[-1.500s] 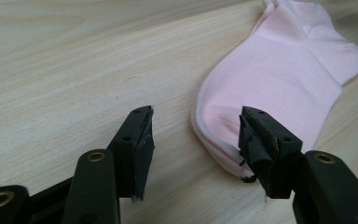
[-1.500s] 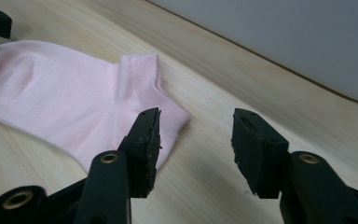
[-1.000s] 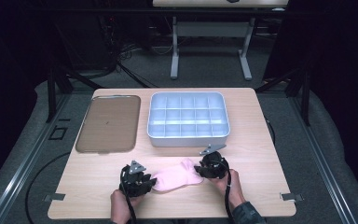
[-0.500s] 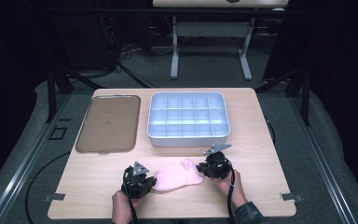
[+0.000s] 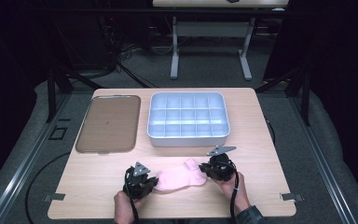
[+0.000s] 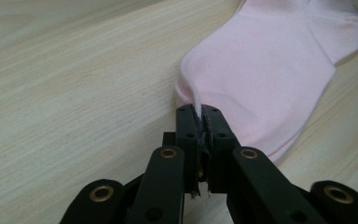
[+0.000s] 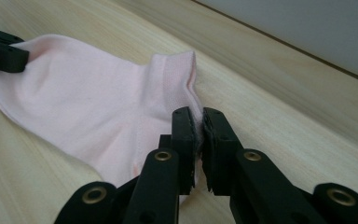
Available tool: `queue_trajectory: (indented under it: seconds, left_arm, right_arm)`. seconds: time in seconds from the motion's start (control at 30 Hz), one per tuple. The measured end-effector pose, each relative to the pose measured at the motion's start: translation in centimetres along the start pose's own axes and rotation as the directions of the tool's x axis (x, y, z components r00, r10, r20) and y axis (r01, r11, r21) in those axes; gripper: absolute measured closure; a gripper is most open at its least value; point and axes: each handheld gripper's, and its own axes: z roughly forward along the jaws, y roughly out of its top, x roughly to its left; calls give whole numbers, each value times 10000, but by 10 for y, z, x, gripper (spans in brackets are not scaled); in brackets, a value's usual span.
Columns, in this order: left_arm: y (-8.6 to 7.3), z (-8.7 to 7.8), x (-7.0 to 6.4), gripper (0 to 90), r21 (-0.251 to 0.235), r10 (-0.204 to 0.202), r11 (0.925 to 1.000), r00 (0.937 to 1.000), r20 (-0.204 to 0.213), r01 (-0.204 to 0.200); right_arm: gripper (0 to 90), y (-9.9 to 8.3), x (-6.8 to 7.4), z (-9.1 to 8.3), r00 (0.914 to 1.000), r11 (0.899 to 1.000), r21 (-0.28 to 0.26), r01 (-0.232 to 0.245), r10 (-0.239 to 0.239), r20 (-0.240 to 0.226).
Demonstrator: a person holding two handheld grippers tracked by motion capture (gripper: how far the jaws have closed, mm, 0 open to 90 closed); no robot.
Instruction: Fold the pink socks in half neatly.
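sock (image 5: 181,177) between both grippers, tray (image 5: 107,123) left of divided bin (image 5: 189,138) behind

Looked everywhere for you, no readable text, labels, brands, numbers or signs anywhere. Pale pink cotton ankle sock (image 5: 181,178): plain knit, no logo, no size mark. Light blue plastic compartment tray (image 5: 188,138): blank walls. Flat brown rectangular metal tray (image 5: 107,123): bare, just small dark speck, not lettering. Light wooden table top (image 5: 242,121): grain only. Black gripper jaws: brass rivets, no markings.
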Motion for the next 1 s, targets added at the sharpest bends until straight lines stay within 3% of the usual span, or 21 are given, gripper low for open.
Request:
queue_trajectory:
  seconds: [0.27, 0.7, 1.0]
  left_arm:
    - [3, 4, -1, 863, 21, -125, 9999, 9995, 278, 125]
    - [6, 8, -6, 863, 12, -353, 9994, 9976, 591, 353]
    - [9, 11, -12, 859, 74, -426, 9991, 9971, 635, 423]
  right_arm:
    - [839, 2, 5, -16, 9999, 9998, -90, 161, -161, 63]
    - [839, 5, 12, -28, 9992, 9990, -221, 377, -374, 171]
    - [837, 17, 39, -37, 9936, 9933, -247, 1131, -1132, -26]
